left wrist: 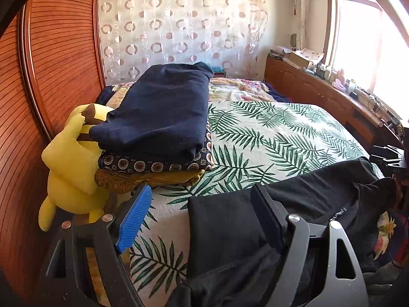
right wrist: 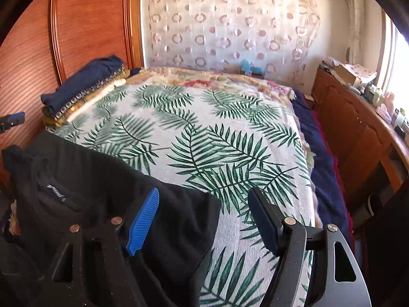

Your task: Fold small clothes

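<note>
A black garment lies on the leaf-print bedspread near the bed's front edge. It also shows in the right wrist view, with a small white label near its collar. My left gripper is open, its jaws set either side of the garment's left edge, just above the cloth. My right gripper is open over the garment's right edge, its blue finger above the black cloth and the other finger over the bedspread. Neither holds anything.
A stack of folded clothes topped by a navy piece sits at the left by the wooden headboard, also in the right view. A yellow plush toy leans beside it. A wooden cabinet with clutter runs along the right.
</note>
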`<act>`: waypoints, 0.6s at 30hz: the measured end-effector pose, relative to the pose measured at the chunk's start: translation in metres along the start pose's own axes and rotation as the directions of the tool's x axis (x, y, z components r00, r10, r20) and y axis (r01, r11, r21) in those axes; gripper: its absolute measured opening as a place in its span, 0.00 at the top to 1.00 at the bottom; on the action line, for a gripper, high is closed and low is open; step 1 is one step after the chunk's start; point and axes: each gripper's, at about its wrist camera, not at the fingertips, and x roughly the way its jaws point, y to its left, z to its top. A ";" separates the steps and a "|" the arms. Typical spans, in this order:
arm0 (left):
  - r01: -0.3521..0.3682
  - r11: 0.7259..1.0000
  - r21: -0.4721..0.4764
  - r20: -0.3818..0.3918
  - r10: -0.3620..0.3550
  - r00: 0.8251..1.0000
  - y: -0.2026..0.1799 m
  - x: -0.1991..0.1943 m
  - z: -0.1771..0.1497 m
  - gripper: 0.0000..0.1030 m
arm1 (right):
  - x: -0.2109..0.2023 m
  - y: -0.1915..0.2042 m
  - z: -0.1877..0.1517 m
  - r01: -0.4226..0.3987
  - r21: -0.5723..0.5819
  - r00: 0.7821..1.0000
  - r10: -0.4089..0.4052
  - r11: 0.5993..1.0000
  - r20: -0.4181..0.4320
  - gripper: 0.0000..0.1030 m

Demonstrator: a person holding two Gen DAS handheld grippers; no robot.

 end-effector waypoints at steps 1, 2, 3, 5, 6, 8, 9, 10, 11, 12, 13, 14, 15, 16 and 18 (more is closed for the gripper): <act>-0.005 1.000 0.002 -0.002 0.005 1.000 0.001 0.001 0.000 0.22 | 0.001 -0.002 0.002 0.001 0.001 1.000 -0.001 1.000 -0.009 0.28; -0.021 1.000 0.003 -0.005 0.021 1.000 0.002 0.004 0.001 0.22 | 0.005 -0.003 0.002 -0.001 0.003 1.000 0.001 1.000 -0.023 0.28; -0.033 0.999 0.003 -0.008 0.033 0.999 0.004 0.005 0.001 0.22 | 0.008 -0.004 0.003 -0.012 0.005 0.999 0.012 1.000 -0.039 0.28; -0.033 0.999 -0.005 -0.014 0.033 0.999 0.009 0.010 0.003 0.22 | 0.014 -0.007 0.006 -0.038 0.000 0.998 0.038 0.999 -0.059 0.28; -0.028 1.000 -0.010 -0.018 0.027 0.999 0.011 0.012 0.003 0.22 | 0.016 -0.007 0.007 -0.035 -0.002 0.997 0.035 0.999 -0.065 0.28; -0.016 1.000 -0.021 -0.028 0.016 0.999 0.017 0.016 0.002 0.22 | 0.022 -0.008 0.007 -0.035 0.005 0.996 0.035 0.999 -0.084 0.28; -0.010 1.000 -0.026 -0.037 0.009 0.999 0.019 0.019 0.001 0.22 | 0.024 -0.009 0.007 -0.039 0.009 0.995 0.040 0.999 -0.091 0.28; -0.003 0.999 -0.033 -0.050 0.001 0.999 0.021 0.022 0.000 0.22 | 0.028 -0.010 0.007 -0.044 0.015 0.994 0.045 0.999 -0.099 0.28; 0.006 0.999 -0.041 -0.074 -0.009 0.997 0.024 0.028 -0.003 0.25 | 0.031 -0.011 0.006 -0.048 0.021 0.993 0.050 0.999 -0.107 0.28; 0.008 0.999 -0.044 -0.090 -0.012 0.996 0.023 0.031 -0.004 0.28 | 0.032 -0.012 0.006 -0.052 0.028 0.992 0.055 0.998 -0.115 0.28; 0.013 0.999 -0.047 -0.112 -0.018 0.994 0.024 0.036 -0.009 0.29 | 0.037 -0.011 0.006 -0.055 0.034 0.991 0.059 0.998 -0.121 0.28; 0.018 0.999 -0.046 -0.130 -0.024 0.991 0.024 0.040 -0.013 0.32 | 0.039 -0.012 0.005 -0.057 0.039 0.990 0.061 0.998 -0.125 0.28; 0.024 0.999 -0.044 -0.143 -0.030 0.989 0.024 0.042 -0.016 0.35 | 0.041 -0.012 0.004 -0.061 0.045 0.989 0.066 0.997 -0.130 0.28; 0.032 0.999 -0.042 -0.154 -0.038 0.987 0.023 0.044 -0.020 0.36 | 0.043 -0.012 0.003 -0.064 0.050 0.989 0.071 0.997 -0.133 0.28; 0.052 0.998 -0.041 -0.175 -0.058 0.983 0.020 0.048 -0.027 0.40 | 0.046 -0.013 0.001 -0.068 0.060 0.987 0.076 0.996 -0.138 0.28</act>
